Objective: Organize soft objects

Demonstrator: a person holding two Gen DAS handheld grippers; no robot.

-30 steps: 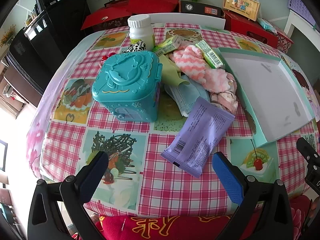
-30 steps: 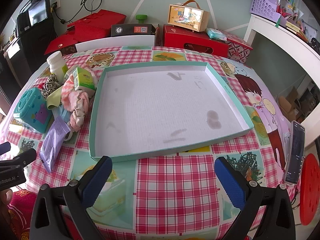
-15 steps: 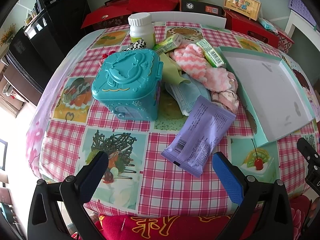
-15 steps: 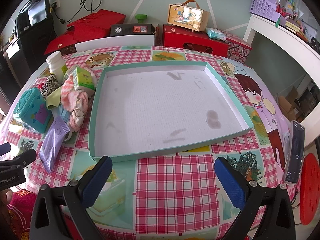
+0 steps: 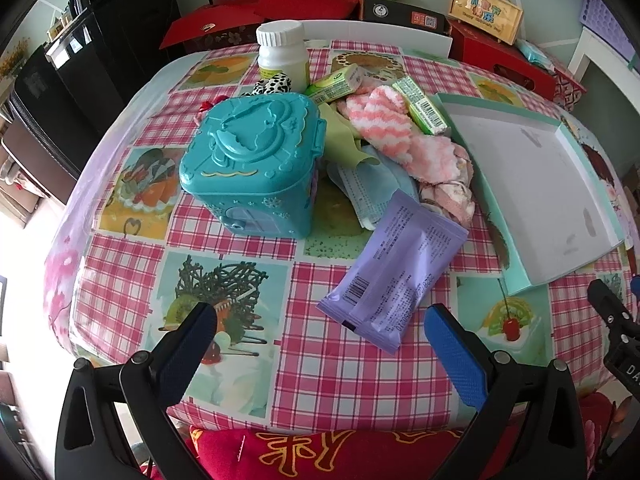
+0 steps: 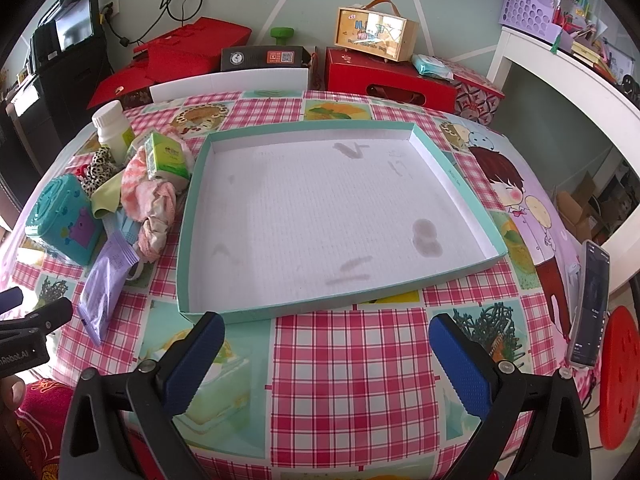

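A fuzzy pink-and-white striped sock lies heaped at about one o'clock in the left wrist view, its pile thick and its chevron bands wavy. A paler pink fluffy sock is bunched against it on the near side. Both rest on the pink-checked vinyl tablecloth, between the teal plastic toy case at eleven o'clock and the shallow mint-edged cardboard tray. A flat lilac foil packet lies just in front of the socks, near twelve o'clock. A green carton sits on the striped sock, and a white screw-cap bottle stands behind the pile.

The left gripper hangs above the near table edge, jaws spread wide and holding nothing. The right gripper is likewise wide apart and empty, just short of the tray's near rim.

Compared with a second ago, the scene has hardly changed: the pile, tray and both grippers sit where they were, apart from a slight drift in the left wrist view.
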